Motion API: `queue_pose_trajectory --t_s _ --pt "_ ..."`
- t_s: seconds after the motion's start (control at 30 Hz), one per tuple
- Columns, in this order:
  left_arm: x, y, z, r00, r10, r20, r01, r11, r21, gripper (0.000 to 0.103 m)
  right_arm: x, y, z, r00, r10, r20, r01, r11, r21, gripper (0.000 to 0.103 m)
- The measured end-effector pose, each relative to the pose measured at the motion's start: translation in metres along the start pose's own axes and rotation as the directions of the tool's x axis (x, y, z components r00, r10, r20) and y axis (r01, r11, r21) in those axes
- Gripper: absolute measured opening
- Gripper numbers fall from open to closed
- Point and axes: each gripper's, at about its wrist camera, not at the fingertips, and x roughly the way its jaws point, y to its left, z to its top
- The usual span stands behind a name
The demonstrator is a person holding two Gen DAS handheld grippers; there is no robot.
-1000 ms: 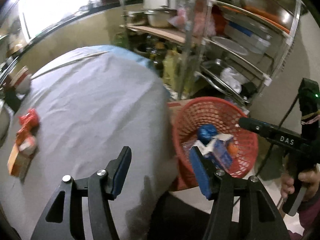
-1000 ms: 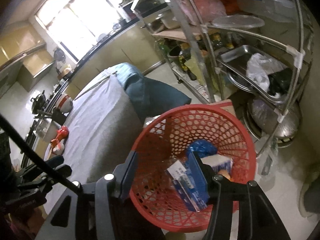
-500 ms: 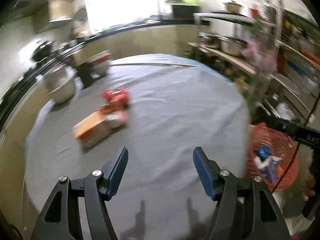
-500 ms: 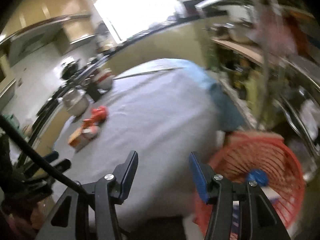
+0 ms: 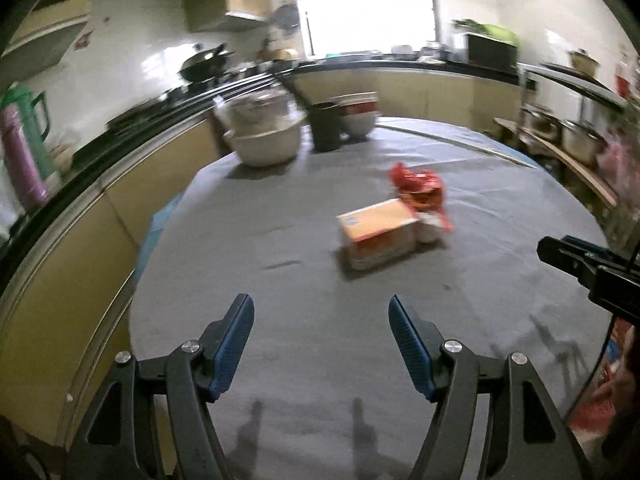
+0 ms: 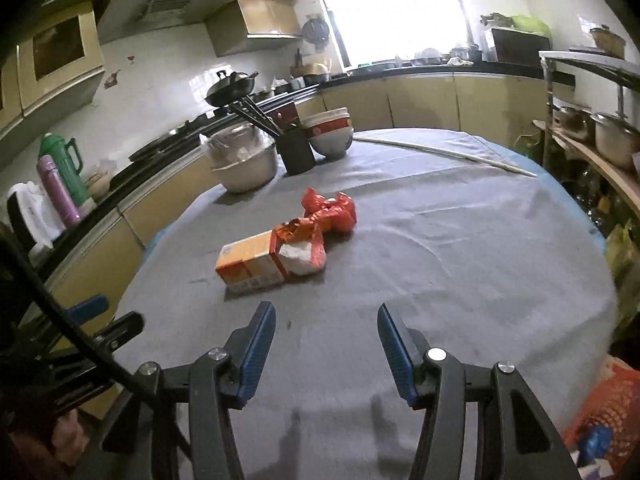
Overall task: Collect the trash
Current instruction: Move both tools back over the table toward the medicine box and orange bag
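Trash lay in a small cluster near the middle of the grey-clothed table [image 6: 460, 248]: an orange carton [image 6: 250, 262] with a white-and-red wrapper [image 6: 302, 256] touching its far end and a crumpled red bag [image 6: 330, 212] just beyond that. Both the left gripper [image 5: 320, 340] and the right gripper [image 6: 326, 340] hovered over the table's near side with jaws spread wide and empty, well short of the carton. The step in hand appeared to be the reach for another piece, and the next move would likely call for closing on the carton, then carrying it to the red basket [image 6: 604, 412] off the table's near right edge.

table [image 6: 460, 248] — grey cloth | orange carton [image 6: 250, 266] | red wrapper [image 6: 330, 212] | bowls [image 6: 332, 130]
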Motion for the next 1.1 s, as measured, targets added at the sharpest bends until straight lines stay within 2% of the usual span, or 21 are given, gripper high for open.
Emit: queue_pose_trajectory --t_s 0.13,0.27,0.53,0.63,0.7,0.87,1.1 --pt "0.027 0.019 0.002 0.998 0.001 -0.06 -0.005 0.998 -0.063 0.071 0.032 0.004 -0.001 0.999 -0.004 -0.052 0.007 0.999 0.045 0.057" --pt "0.037 0.033 0.002 0.997 -0.004 -0.078 -0.005 0.994 -0.107 0.071 0.048 0.005 -0.006 0.996 -0.025 -0.083 0.03 0.998 0.058 0.057" --pt "0.058 0.043 0.0 0.993 0.0 -0.115 -0.013 0.993 -0.117 0.071 0.056 -0.001 -0.011 0.994 -0.056 -0.093 0.063 0.995 0.08 0.057" --pt "0.063 0.042 0.002 0.995 -0.006 -0.104 -0.005 0.994 -0.106 0.071 0.055 -0.007 -0.014 0.994 -0.066 -0.085 0.076 0.99 0.118 0.057" --pt "0.067 0.041 0.003 0.997 0.01 -0.071 -0.017 0.995 -0.099 0.071 0.056 -0.007 -0.015 0.993 -0.072 -0.096 0.082 0.991 0.11 0.057" --pt "0.085 0.044 0.006 0.999 0.025 -0.047 -0.03 0.994 -0.106 0.071 0.056 0.002 -0.016 0.992 -0.091 -0.085 0.098 0.992 0.076 0.057" --pt "0.105 0.047 0.0 0.997 0.001 -0.078 -0.012 0.99 -0.143 0.071 0.056 0.003 -0.02 0.992 -0.096 -0.081 0.103 0.991 0.085 0.057"
